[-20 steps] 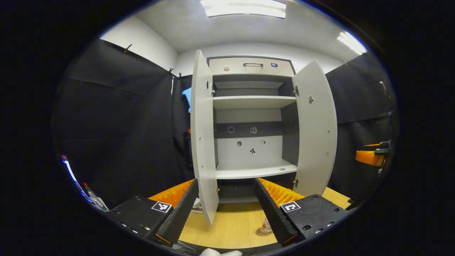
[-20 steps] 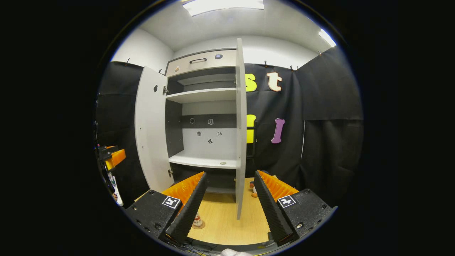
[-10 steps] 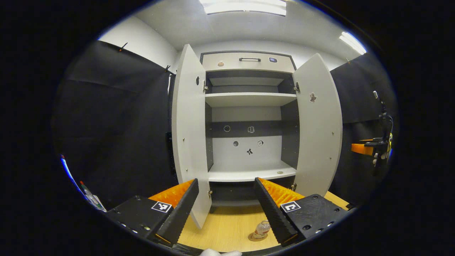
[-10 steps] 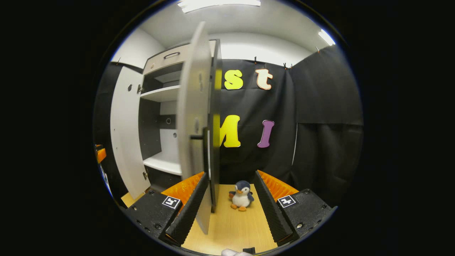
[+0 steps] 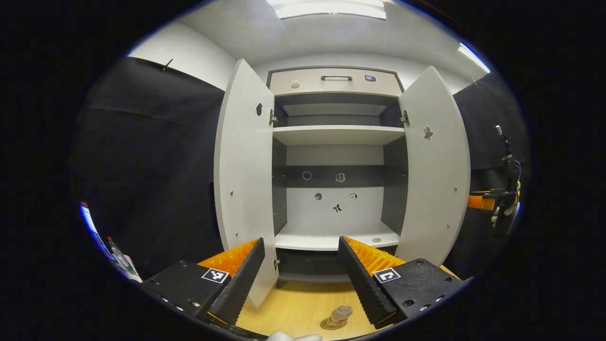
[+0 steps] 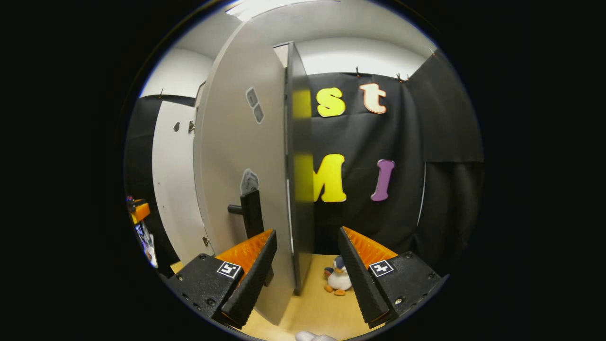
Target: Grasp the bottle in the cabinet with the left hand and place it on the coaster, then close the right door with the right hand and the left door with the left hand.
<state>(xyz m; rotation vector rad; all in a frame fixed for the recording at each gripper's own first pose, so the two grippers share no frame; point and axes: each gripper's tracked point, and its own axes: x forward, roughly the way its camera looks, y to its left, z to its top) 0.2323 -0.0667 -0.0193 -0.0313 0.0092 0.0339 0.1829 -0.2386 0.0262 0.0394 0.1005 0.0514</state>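
The small clear bottle (image 5: pixel 341 312) stands on a round coaster (image 5: pixel 328 326) on the wooden table, just in front of my left gripper (image 5: pixel 300 244), which is open and holds nothing. The cabinet (image 5: pixel 336 135) has its left door (image 5: pixel 244 166) and right door (image 5: pixel 435 175) both swung wide. In the right gripper view the right door (image 6: pixel 241 156) is very close, showing its outer face and black handle (image 6: pixel 250 213). Its dark edge (image 6: pixel 299 180) runs down between the fingers of my open right gripper (image 6: pixel 307 234); contact cannot be told.
A toy penguin (image 6: pixel 337 280) sits on the table beyond the right door. The wooden table (image 5: pixel 298 308) runs under the cabinet. The right gripper (image 5: pixel 483 202) shows far off by the right door, and the left gripper (image 6: pixel 138 210) at the other view's left rim.
My right gripper has swung round to the outer side of the right door, so its handle face now looms close. My left gripper has shifted, and both doors and the bottle sit lower in its view.
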